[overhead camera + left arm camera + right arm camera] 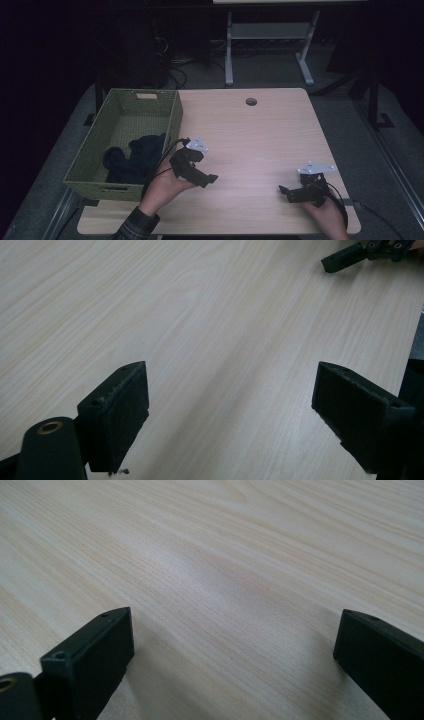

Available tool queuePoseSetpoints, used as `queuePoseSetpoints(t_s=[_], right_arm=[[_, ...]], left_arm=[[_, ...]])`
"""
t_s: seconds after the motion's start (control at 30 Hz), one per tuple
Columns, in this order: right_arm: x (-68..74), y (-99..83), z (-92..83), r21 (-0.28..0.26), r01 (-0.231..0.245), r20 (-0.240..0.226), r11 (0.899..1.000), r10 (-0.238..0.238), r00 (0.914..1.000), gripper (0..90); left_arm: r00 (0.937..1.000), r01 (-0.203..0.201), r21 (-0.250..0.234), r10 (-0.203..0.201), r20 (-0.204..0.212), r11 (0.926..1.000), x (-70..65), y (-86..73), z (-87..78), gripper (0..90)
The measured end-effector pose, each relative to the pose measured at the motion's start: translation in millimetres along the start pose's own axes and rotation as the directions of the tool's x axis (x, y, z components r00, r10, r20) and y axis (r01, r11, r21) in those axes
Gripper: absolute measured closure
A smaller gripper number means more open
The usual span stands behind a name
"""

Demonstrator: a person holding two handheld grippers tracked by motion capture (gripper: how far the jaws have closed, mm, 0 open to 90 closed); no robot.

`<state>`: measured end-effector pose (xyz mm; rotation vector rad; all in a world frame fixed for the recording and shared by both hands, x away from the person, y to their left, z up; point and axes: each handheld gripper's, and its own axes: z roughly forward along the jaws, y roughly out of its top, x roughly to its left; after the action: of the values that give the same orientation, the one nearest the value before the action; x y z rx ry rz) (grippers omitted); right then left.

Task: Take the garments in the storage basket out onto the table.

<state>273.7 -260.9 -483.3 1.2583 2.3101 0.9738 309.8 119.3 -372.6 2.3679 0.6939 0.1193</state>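
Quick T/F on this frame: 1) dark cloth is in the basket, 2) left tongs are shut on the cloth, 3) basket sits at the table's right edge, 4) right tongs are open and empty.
1) True: the dark cloth lies inside the green basket.
2) False: the left tongs are open over bare table, holding nothing.
3) False: the basket sits at the left edge.
4) True: the right tongs are wide open with only wood between them.

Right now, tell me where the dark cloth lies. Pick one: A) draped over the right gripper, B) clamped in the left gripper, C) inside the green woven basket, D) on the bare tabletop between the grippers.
C: the dark cloth lies bunched in the green woven basket, while the left gripper and right gripper are open over bare table.
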Motion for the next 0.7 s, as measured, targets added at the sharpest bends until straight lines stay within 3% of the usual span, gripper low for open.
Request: queuePoseSetpoints(t_s=[0.43,0.7], right_arm=[[0.0,0.0,0.0,0.0,0.0,0.0,1.0,0.0,1.0,2.4],[0.0,0.0,0.0,-0.001,0.0,0.0,1.0,0.0,1.0,2.4]], left_arm=[[0.9993,0.032,-0.011,-0.032,0.017,0.9994,11.9,2.9,-14.6,22.4],[0.999,0.036,0.016,-0.037,0.027,0.9992,17.9,1.7,-19.0,25.0]])
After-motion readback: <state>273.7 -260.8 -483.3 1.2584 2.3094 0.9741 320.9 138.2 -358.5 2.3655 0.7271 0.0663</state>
